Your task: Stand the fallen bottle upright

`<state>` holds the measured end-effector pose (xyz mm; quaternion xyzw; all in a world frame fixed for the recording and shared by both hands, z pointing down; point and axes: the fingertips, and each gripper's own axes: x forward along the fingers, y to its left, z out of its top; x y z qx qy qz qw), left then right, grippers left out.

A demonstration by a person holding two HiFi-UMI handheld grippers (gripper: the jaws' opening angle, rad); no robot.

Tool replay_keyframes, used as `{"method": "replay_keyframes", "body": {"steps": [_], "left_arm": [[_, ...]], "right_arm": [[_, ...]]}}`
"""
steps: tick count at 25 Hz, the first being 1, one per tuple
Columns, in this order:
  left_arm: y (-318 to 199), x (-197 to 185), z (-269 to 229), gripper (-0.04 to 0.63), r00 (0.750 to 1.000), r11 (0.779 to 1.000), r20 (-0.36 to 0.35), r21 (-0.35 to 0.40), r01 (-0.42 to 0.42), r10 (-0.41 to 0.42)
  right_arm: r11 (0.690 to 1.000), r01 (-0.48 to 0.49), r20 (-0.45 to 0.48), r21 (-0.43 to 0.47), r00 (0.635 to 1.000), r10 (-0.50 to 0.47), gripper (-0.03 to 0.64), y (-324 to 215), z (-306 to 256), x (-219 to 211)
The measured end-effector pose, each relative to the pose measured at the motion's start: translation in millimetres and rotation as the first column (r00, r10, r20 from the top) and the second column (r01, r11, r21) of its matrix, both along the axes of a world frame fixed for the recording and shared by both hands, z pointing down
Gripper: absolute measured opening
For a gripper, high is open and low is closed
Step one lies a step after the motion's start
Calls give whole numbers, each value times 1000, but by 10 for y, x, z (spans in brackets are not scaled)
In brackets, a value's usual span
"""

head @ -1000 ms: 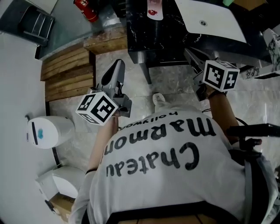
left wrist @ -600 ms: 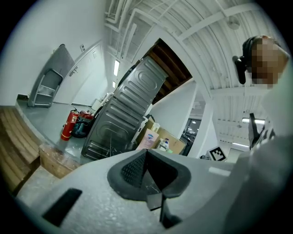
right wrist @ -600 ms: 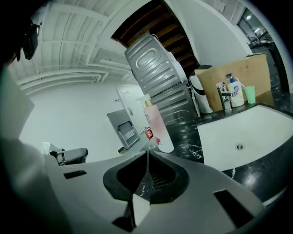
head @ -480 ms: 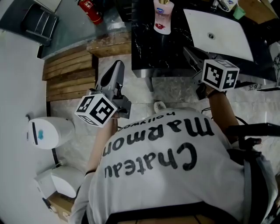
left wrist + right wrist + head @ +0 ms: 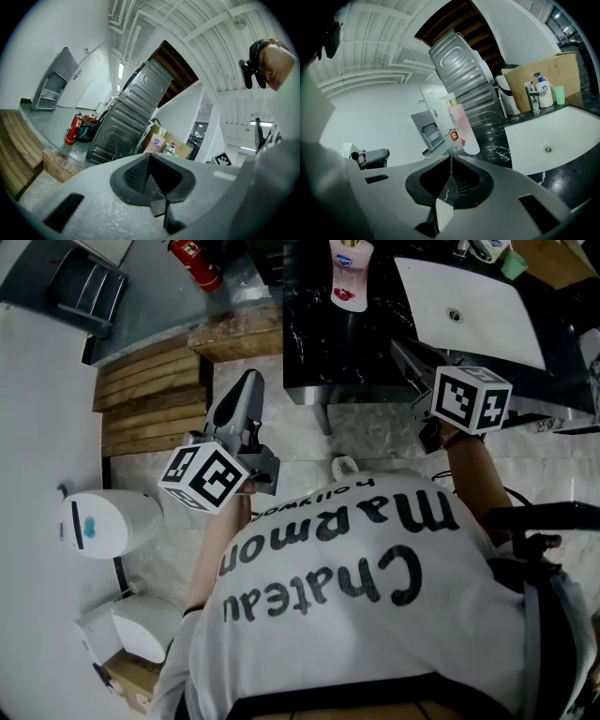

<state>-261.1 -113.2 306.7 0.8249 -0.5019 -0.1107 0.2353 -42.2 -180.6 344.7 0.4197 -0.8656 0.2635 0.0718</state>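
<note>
On the far black marble counter (image 5: 375, 343) we judge the pink pump bottle (image 5: 348, 277) already upright. Our left gripper (image 5: 149, 157) and right gripper (image 5: 451, 159) are pressed together, empty.

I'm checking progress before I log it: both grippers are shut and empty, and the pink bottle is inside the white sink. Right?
Not the sink: the pink bottle is on the black counter beside the white sink, as the head view shows. The left gripper and right gripper are indeed shut and empty.
</note>
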Motion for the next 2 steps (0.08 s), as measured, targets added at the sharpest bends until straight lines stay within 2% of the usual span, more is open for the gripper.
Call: {"method": "replay_keyframes", "body": {"steps": [2], "left_arm": [[21,-24,-7,15,1000,1000,0,1,3,-3]], "right_arm": [[1000,2,-1,3,1000,-2,25,23,-15,-21]]}}
